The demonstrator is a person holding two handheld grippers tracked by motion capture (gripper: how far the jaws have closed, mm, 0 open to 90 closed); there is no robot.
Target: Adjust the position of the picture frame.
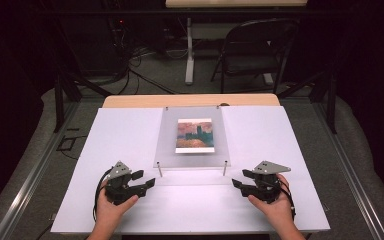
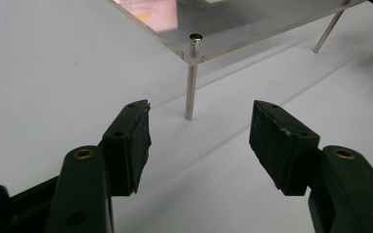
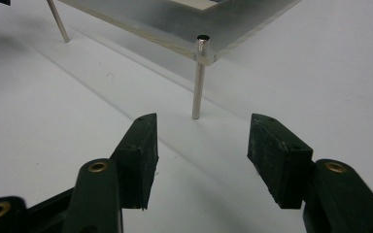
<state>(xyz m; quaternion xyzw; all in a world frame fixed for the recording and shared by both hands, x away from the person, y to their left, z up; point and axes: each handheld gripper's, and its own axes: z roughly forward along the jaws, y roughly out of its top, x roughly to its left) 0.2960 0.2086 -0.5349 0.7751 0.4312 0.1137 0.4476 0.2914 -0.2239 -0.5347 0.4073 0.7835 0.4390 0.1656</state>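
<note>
A clear acrylic plate [image 1: 192,155] stands raised on thin metal legs over the white table top [image 1: 130,130], with a small painted picture [image 1: 194,135] at its middle. My left gripper [image 1: 144,180] is open near the plate's front-left leg [image 1: 160,170], nothing between its jaws. That leg [image 2: 190,82] rises straight ahead of the left gripper [image 2: 199,131]. My right gripper [image 1: 238,182] is open near the front-right leg [image 1: 225,168]. The same leg [image 3: 199,80] stands just beyond the right gripper [image 3: 201,141], under the plate's corner [image 3: 206,51].
The white sheet covers a wooden table whose far edge [image 1: 190,100] shows behind the plate. A folding chair [image 1: 252,50] and another table's leg [image 1: 189,55] stand farther back on the floor. Dark cables [image 1: 130,65] lie at the back left.
</note>
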